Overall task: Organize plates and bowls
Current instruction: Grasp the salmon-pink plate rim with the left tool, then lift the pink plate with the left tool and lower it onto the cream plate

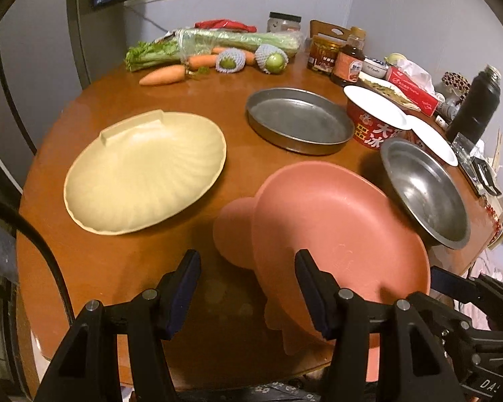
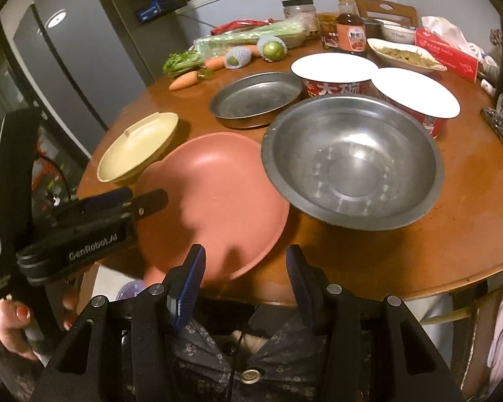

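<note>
Left wrist view put the pink plate (image 1: pixel 322 231) nearest you, at the near edge of the round wooden table (image 1: pixel 124 268); its rim looked tilted up off the wood, with its right side against the steel bowl (image 1: pixel 426 191); your left gripper (image 1: pixel 248 288) stood released, jaws spread wide, one finger over bare table and the other over the plate's near rim, pinching nothing. In the right wrist view the same pink plate (image 2: pixel 214 201) overhung the table edge (image 2: pixel 452 268) toward you, and the left gripper (image 2: pixel 127 201) reached in from the side, its tips at the plate's left rim; whether they touched it I could not tell; your right gripper (image 2: pixel 244 278) hung released too, jaws apart, near the plate's front edge. Left of the pink plate lay the cream shell-shaped plate (image 1: pixel 144 174); beyond it sat the flat steel pan (image 1: pixel 298 120); just beside that stood two red paper bowls (image 1: pixel 375 117) with white insides, close to the steel bowl (image 2: pixel 352 160). Farther back you had carrots (image 1: pixel 164 75), celery (image 1: pixel 218 43), net-wrapped green fruit (image 1: pixel 271 58), sauce jars (image 1: pixel 347 60) and a red tissue box (image 1: pixel 412 90).
</note>
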`<state>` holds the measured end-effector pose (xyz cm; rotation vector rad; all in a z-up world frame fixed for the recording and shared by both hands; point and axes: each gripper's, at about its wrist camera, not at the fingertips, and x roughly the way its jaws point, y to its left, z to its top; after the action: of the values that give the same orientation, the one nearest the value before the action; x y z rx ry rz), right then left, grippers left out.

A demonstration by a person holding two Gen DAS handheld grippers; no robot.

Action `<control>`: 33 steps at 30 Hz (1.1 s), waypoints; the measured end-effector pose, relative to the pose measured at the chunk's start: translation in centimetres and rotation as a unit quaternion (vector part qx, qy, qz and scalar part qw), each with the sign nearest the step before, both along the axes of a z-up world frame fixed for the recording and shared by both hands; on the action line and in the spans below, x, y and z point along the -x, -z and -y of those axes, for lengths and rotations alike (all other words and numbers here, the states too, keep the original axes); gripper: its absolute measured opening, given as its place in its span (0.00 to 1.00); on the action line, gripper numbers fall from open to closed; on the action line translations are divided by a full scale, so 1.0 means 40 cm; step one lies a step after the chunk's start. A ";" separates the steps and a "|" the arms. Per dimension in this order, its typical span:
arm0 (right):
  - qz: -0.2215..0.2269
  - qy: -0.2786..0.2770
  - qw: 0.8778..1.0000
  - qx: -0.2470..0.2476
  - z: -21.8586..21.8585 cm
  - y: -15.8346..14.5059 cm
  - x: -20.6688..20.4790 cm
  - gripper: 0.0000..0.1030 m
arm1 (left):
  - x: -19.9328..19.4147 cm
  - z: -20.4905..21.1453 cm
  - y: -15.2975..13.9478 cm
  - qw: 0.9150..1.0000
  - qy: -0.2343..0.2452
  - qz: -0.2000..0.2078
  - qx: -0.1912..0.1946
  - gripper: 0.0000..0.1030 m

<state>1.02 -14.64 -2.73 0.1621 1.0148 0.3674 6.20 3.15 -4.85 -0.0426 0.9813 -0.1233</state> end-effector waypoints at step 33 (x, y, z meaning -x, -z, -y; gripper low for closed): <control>0.072 -0.065 0.995 0.012 -0.115 -0.068 -0.002 0.39 | 0.091 -0.055 -0.120 0.998 -0.013 0.067 -0.015 0.38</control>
<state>1.12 -10.05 -0.01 0.0476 0.8888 0.4791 2.57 5.35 -0.05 -0.0199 0.8481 -0.0862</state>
